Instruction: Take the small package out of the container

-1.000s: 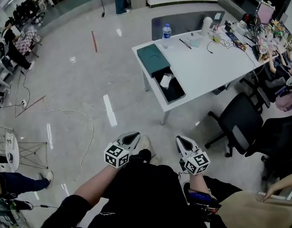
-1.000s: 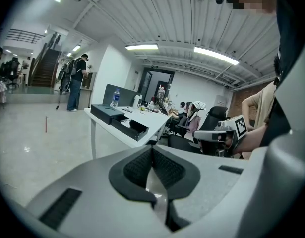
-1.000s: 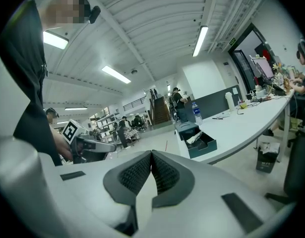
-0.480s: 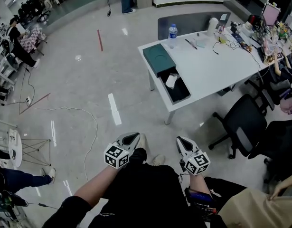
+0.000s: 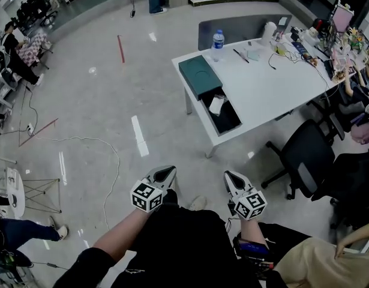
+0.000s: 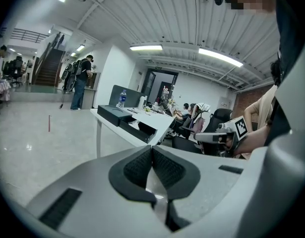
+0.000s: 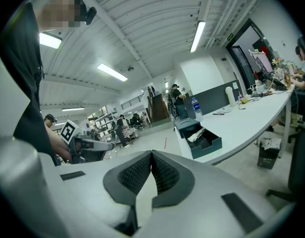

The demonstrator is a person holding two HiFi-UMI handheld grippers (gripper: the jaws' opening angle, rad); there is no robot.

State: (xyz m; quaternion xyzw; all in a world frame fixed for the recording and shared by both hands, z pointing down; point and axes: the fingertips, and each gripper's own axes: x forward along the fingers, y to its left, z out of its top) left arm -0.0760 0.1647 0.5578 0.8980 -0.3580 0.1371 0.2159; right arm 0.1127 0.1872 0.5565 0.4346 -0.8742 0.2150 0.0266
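A dark green open container (image 5: 223, 120) sits at the near left corner of the white table (image 5: 274, 86), with its lid (image 5: 199, 75) lying beside it. A small white package (image 5: 216, 104) lies inside the container; the same package (image 7: 197, 136) shows in the right gripper view. My left gripper (image 5: 164, 174) and right gripper (image 5: 231, 178) are held close to my body, well short of the table. Both are shut with nothing between their jaws. In the left gripper view the container (image 6: 138, 129) is far ahead.
A water bottle (image 5: 218, 41), pens, cables and desk clutter lie on the far part of the table. A black office chair (image 5: 301, 155) stands right of the table. A white cable (image 5: 106, 155) runs over the glossy floor at left. People stand and sit in the background.
The view has shifted a little between frames as I move; the table stays at about the same distance. Both grippers stay shut in the same place before my body.
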